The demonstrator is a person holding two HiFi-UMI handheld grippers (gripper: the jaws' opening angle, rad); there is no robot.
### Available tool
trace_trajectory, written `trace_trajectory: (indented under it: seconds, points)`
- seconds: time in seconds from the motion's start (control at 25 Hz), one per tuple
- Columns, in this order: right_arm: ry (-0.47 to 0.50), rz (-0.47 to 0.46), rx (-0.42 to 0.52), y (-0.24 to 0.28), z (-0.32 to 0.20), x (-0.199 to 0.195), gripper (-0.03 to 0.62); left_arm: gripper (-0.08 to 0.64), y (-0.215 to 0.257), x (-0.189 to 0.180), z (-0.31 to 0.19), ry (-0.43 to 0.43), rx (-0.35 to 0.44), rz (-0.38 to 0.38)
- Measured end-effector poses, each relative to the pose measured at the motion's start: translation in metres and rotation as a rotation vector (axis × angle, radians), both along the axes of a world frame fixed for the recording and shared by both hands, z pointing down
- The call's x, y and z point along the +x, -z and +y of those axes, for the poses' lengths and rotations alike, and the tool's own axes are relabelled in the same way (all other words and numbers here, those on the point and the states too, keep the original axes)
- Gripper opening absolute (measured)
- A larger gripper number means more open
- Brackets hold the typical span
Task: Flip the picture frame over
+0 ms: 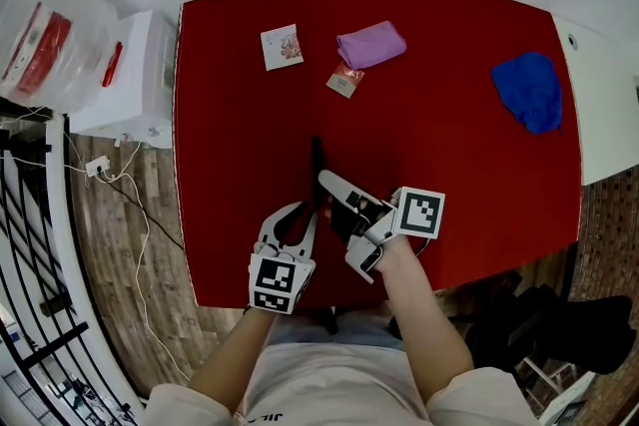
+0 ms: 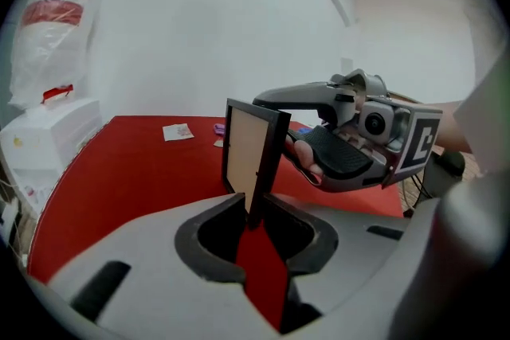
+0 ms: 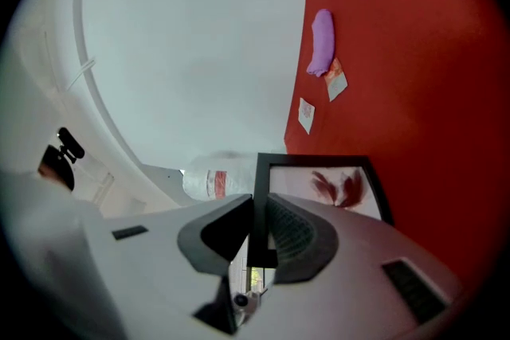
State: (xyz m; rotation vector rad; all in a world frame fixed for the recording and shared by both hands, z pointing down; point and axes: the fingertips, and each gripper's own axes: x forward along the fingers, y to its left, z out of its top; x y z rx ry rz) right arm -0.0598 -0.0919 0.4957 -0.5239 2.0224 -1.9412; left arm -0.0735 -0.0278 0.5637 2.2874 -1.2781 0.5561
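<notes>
Right gripper, rolled sideways, pinches upright picture frame.

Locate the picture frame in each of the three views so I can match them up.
Head view: the picture frame is edge-on, a thin dark strip just below the picture's centre.
Left gripper view: the frame stands upright at centre, pale face showing, lower edge between the jaws.
Right gripper view: the frame is at lower centre, black border and glass, one edge between the jaws.
Shared landmark: the purple cloth.
</notes>
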Motion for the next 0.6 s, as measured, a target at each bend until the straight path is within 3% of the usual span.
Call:
trace_trajectory:
  seconds: [0.2,0.6]
  points:
    - [0.002,-0.021,-0.007,0.000,0.002,0.007,0.063,0.081,-0.015,0.021,-0.002,-0.072,0.036,-0.046]
    - [0.012,0.071,0.028,-0.001,0.004,0.022,0.063,0.089,-0.024,0.043,-0.017,-0.020,0.108,-0.143]
